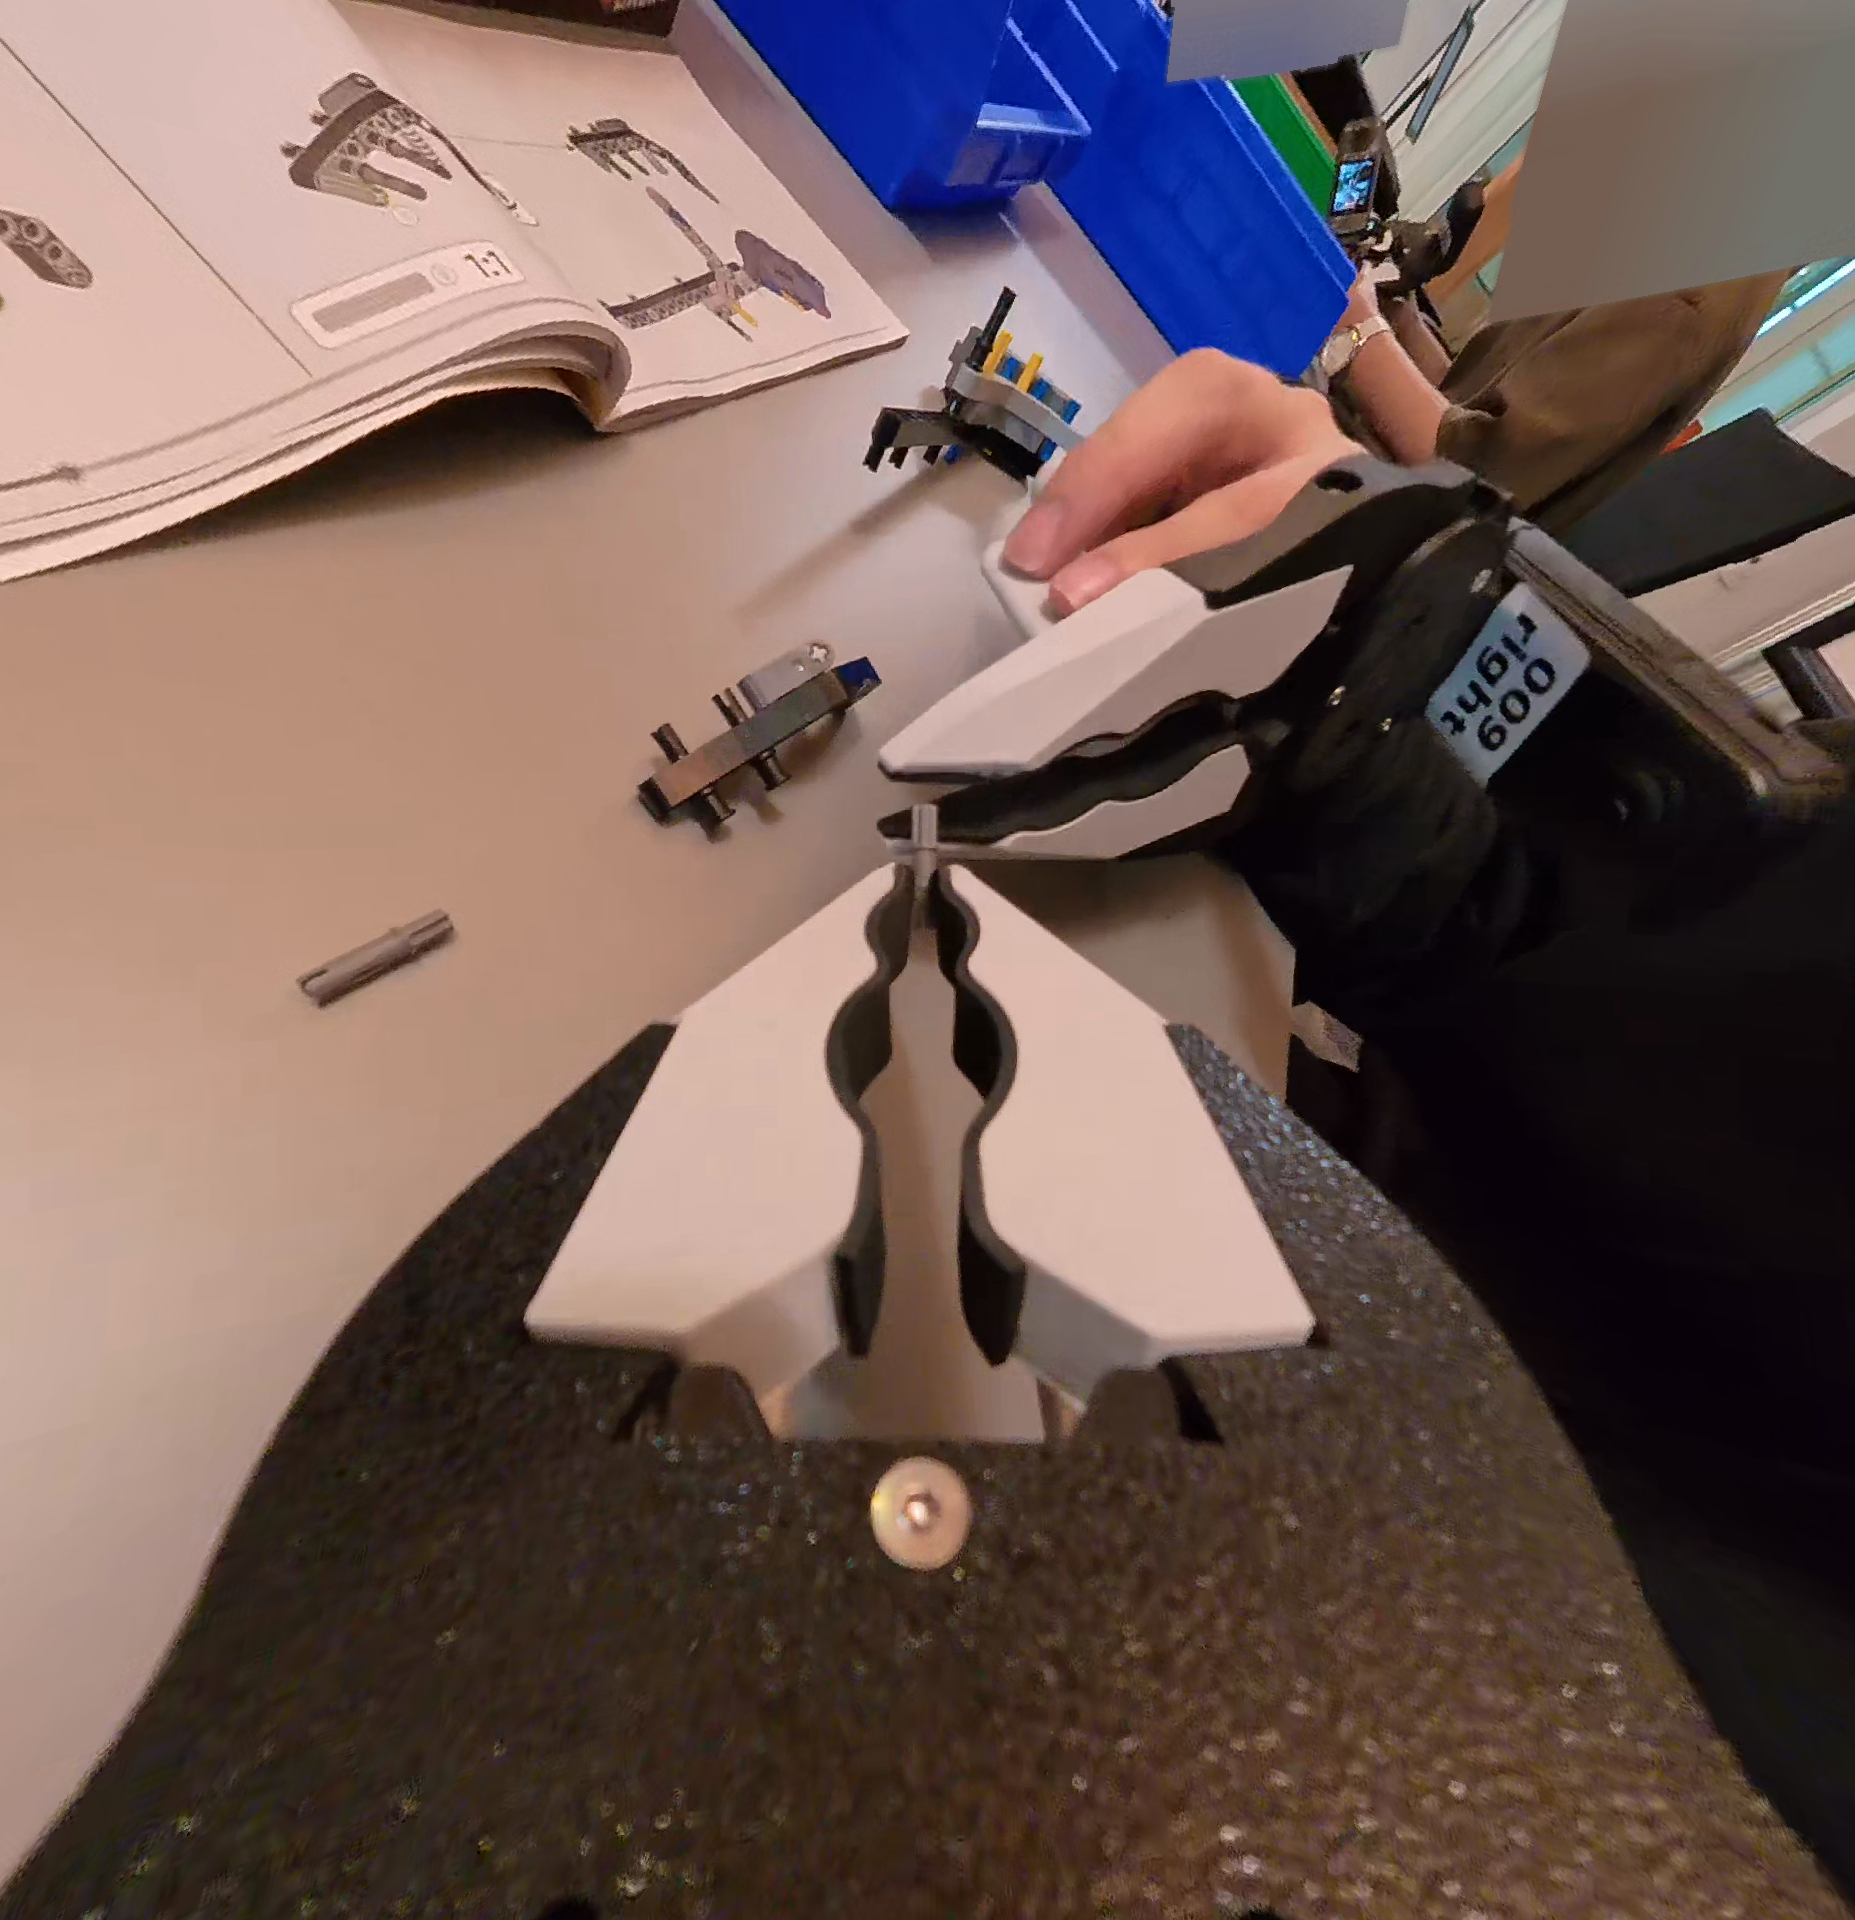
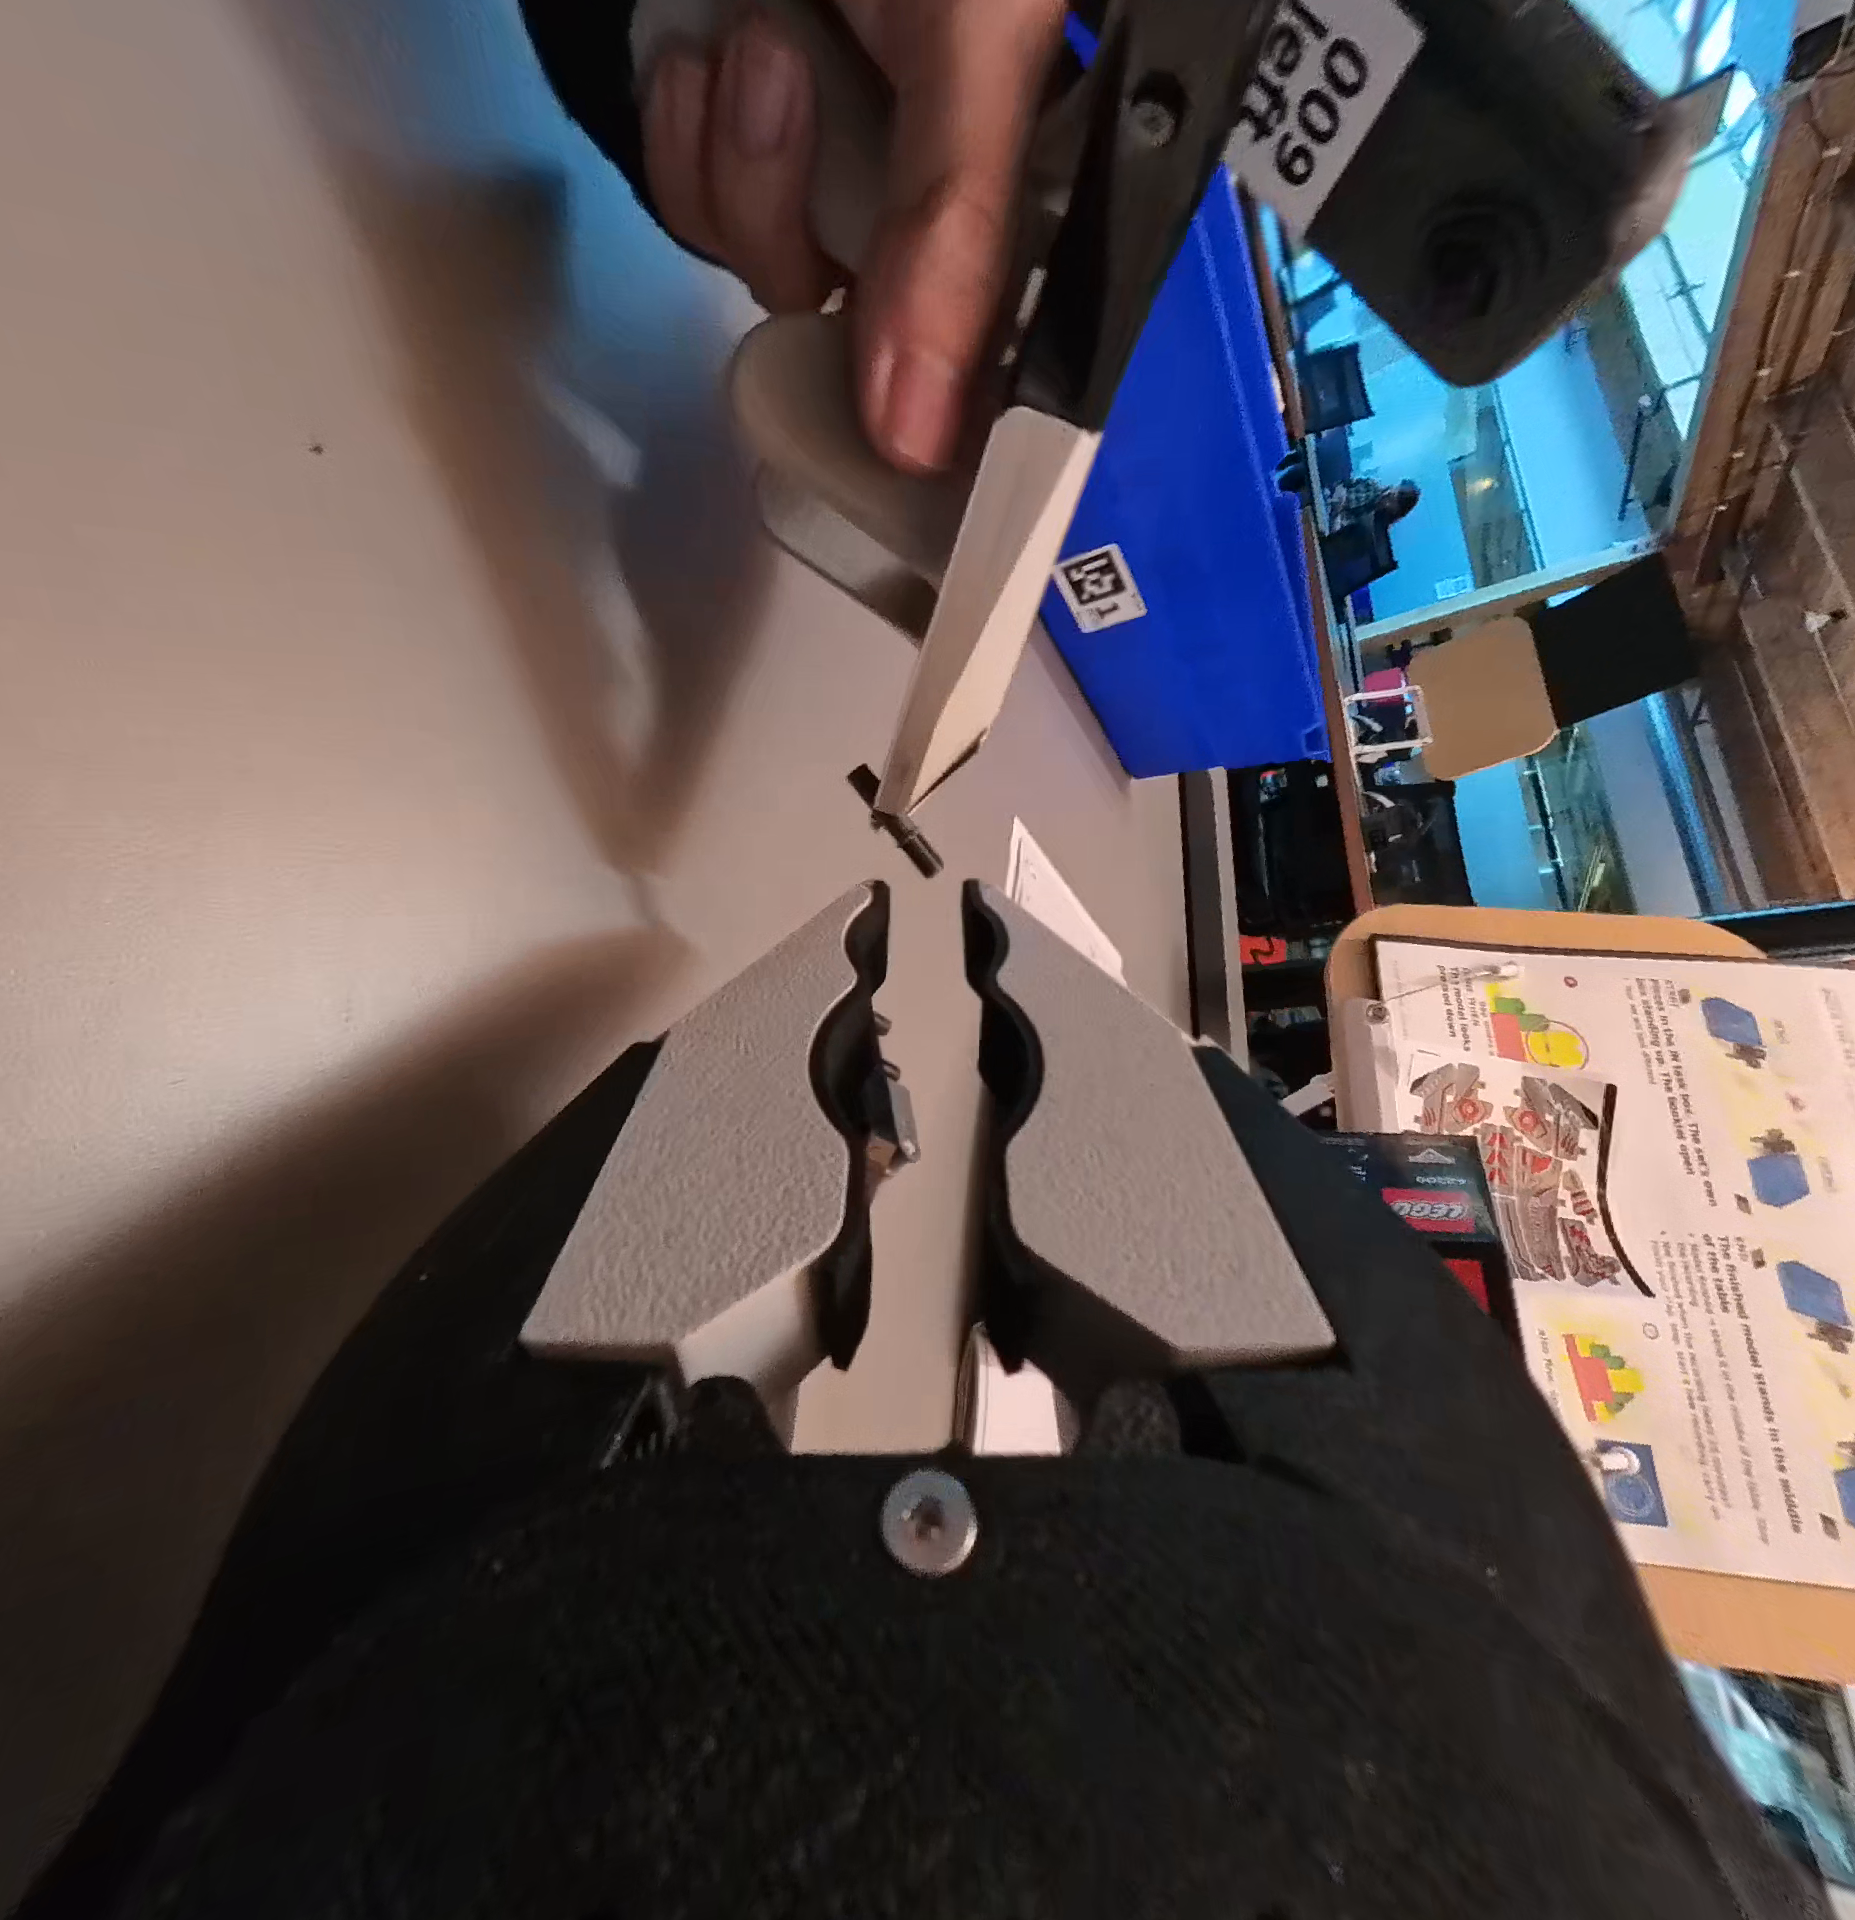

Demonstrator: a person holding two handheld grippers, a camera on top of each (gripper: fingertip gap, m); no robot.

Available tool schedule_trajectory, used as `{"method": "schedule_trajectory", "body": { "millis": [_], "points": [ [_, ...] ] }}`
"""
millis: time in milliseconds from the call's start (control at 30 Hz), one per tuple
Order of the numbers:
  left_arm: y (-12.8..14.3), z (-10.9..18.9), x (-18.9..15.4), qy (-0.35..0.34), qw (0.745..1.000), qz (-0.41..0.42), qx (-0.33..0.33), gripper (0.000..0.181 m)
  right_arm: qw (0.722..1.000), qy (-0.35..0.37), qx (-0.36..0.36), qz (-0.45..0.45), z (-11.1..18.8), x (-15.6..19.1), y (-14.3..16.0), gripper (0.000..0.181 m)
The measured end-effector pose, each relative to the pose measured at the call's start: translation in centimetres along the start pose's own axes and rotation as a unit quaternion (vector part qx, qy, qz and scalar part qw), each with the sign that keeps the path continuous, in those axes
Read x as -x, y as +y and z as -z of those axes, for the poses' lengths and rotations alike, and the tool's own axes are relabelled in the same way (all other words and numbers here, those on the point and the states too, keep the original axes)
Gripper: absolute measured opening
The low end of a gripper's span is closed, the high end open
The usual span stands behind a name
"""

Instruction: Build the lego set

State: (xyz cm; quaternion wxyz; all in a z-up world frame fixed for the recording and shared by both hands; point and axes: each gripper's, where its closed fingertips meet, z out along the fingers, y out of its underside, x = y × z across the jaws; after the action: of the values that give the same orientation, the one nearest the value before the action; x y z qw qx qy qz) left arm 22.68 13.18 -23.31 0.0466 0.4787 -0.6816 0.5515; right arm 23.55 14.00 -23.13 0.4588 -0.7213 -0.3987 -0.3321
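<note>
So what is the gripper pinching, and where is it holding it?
The left hand-held gripper pinches a small grey pin near its lower end, between the fingertips. The right hand-held gripper is open and holds nothing.

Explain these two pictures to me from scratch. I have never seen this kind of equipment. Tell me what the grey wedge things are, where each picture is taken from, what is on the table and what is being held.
The grey wedges are the two fingers of a hand-held gripper, a clamp a person squeezes. There are two, each carrying its own camera that looks forward along its fingers.

The left camera shows the left gripper shut on a small grey pin. The right gripper comes in from the side, held by a person's hand.

The right camera shows the right gripper with its fingers apart and nothing between the tips, and the left one above it with the pin, which looks dark from here.

On the grey table lie an open instruction booklet, a loose grey peg, a dark half-built piece and a second piece with yellow and blue parts. Blue bins stand behind.
</note>
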Motion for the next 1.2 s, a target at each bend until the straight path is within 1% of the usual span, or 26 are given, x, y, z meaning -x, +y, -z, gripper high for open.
{"method": "schedule_trajectory", "body": {
  "millis": [33, 100, 233, 400, 433, 467, 500, 533, 567, 667, 733, 767, 800, 833, 900, 1000, 1067, 1133, 1200],
  "points": [
    [0.0, 0.0, 0.0, 0.001, 1.0, 0.001, 0.002, 0.002, 1.0, 0.0, 0.006, 0.009, -0.1, 0.1, 0.0, 0.01],
    [0.3, -0.1, 0.0, -0.004, 1.0, 0.001, 0.012, 0.002, 0.999, 0.003, 0.016, 0.028, -0.3, 0.2, -0.1, 0.0],
    [0.5, -0.2, 0.0, 0.0, 1.0, 0.019, 0.015, 0.002, 0.999, 0.001, 0.025, 0.043, -0.3, 0.3, -0.1, 0.0],
    [0.6, 0.0, 0.0, 0.005, 0.999, 0.042, 0.018, 0.002, 0.995, 0.031, 0.032, 0.093, -0.6, -0.1, -0.4, 0.006],
    [0.7, 0.0, 0.0, 0.006, 0.999, 0.046, 0.019, 0.002, 0.994, 0.038, 0.032, 0.098, -0.7, -0.2, -0.5, 0.009],
    [0.8, 0.0, 0.0, 0.008, 0.998, 0.049, 0.024, 0.002, 0.993, 0.047, 0.029, 0.107, -0.6, -0.4, -0.6, 0.017],
    [0.9, 0.1, -0.1, 0.012, 0.998, 0.051, 0.027, 0.002, 0.992, 0.044, 0.027, 0.113, -0.6, -0.3, -0.8, 0.018],
    [0.9, 0.1, -0.2, 0.016, 0.998, 0.054, 0.026, 0.002, 0.993, 0.031, 0.026, 0.109, -0.7, 0.1, -0.8, 0.01],
    [0.9, 0.1, -0.3, 0.021, 0.998, 0.057, 0.026, 0.002, 0.994, 0.023, 0.023, 0.104, -0.9, 0.4, -0.8, 0.006],
    [1.3, 0.0, 0.0, 0.013, 0.997, 0.059, 0.038, 0.002, 0.993, 0.0, 0.033, 0.11, -1.1, 1.2, -0.6, 0.003],
    [0.9, -0.1, 0.1, 0.01, 0.998, 0.053, 0.025, 0.002, 0.995, -0.018, 0.045, 0.089, -1.0, 1.4, -0.2, 0.001],
    [0.3, 0.0, 0.0, 0.01, 0.999, 0.042, 0.007, 0.0, 0.997, -0.018, 0.045, 0.057, -0.9, 1.2, -0.1, 0.001],
    [-0.5, 0.3, -0.1, 0.01, 0.999, 0.03, -0.016, 0.005, 0.999, -0.025, 0.029, 0.016, -0.8, 1.0, -0.4, 0.001],
    [-1.4, 0.8, -0.4, 0.01, 0.999, 0.016, -0.04, 0.013, 0.999, -0.025, 0.009, -0.03, -0.7, 0.7, -0.8, 0.001],
    [-2.3, 1.9, -0.8, -0.002, 0.997, -0.042, -0.059, 0.014, 0.996, -0.011, -0.002, -0.087, -0.5, -0.5, -0.5, 0.001],
    [-2.0, 3.0, 0.1, -0.073, 0.986, -0.145, -0.029, 0.017, 0.993, 0.005, 0.003, -0.117, -0.2, -1.3, 0.7, 0.001],
    [-1.7, 2.9, 0.2, -0.104, 0.975, -0.196, -0.009, 0.02, 0.992, 0.009, -0.008, -0.127, -0.1, -1.5, 0.6, 0.001],
    [-1.7, 2.2, -0.4, -0.111, 0.97, -0.216, 0.0, 0.023, 0.992, 0.016, -0.012, -0.127, -0.1, -1.8, 0.5, 0.001],
    [-1.5, 1.5, -0.5, -0.118, 0.97, -0.21, 0.011, 0.023, 0.994, 0.013, -0.012, -0.111, -0.2, -1.5, 0.3, 0.001]
  ]
}}
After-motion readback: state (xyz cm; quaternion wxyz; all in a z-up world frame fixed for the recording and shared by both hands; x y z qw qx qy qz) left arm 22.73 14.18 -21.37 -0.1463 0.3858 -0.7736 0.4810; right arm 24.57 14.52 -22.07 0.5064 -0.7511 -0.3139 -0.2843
